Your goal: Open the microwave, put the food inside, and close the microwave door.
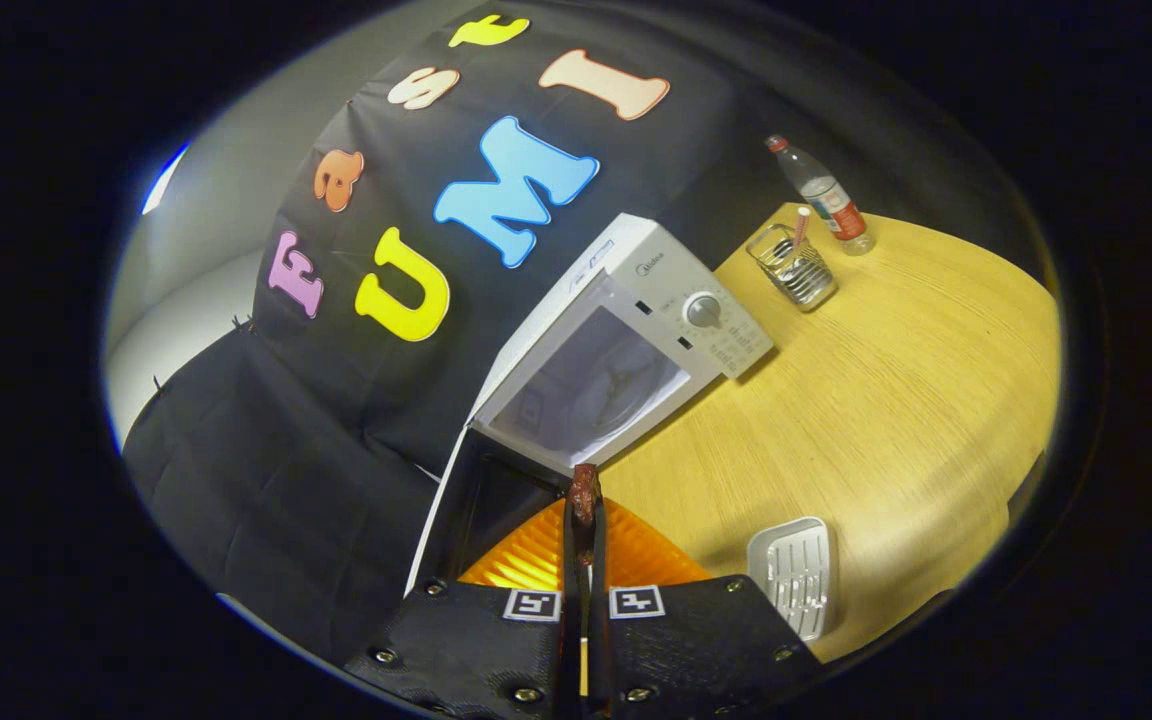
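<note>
Wooden bench point(896, 400) lying open right of one white microwave point(626, 340), door point(466, 510) hanging wide. Claw point(584, 545) pinching one brown food piece point(584, 492) above an orange plate point(546, 555), just before the cavity. Beyond: one bottle point(821, 195), one wire holder point(794, 268), one white tray point(791, 572).

A recording booth staged as a kitchen corner: black cloth point(266, 480) hangs as the back wall, and a pale wooden table point(896, 400) carries a white microwave point(636, 340) with its door open. At two o'clock from the microwave stand a wire holder point(794, 268) and a water bottle point(821, 195); a white tray point(791, 572) lies at five o'clock.
</note>
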`<control>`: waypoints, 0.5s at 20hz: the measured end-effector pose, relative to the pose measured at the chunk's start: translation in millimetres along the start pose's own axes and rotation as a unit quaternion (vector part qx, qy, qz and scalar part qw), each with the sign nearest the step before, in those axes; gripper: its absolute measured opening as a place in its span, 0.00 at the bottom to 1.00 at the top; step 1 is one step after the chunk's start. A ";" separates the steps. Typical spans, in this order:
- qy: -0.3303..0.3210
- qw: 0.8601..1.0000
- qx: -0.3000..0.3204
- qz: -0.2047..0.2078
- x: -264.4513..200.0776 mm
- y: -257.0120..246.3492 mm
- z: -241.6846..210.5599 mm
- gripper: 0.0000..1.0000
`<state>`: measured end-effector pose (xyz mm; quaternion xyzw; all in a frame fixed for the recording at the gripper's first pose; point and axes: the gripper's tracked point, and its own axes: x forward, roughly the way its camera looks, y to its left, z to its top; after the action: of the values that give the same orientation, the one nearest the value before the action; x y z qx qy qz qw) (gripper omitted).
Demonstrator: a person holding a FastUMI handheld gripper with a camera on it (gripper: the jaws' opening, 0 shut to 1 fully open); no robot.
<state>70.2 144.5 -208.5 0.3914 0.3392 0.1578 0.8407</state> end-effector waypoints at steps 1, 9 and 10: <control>-0.001 1.000 -0.001 0.000 8.5 2.4 2.6 0.03; -0.024 1.000 0.010 0.017 65.5 14.9 12.6 0.03; -0.027 0.999 0.013 0.017 73.1 15.3 12.4 0.03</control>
<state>131.5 186.3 -223.7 0.4118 0.3114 0.1571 0.8419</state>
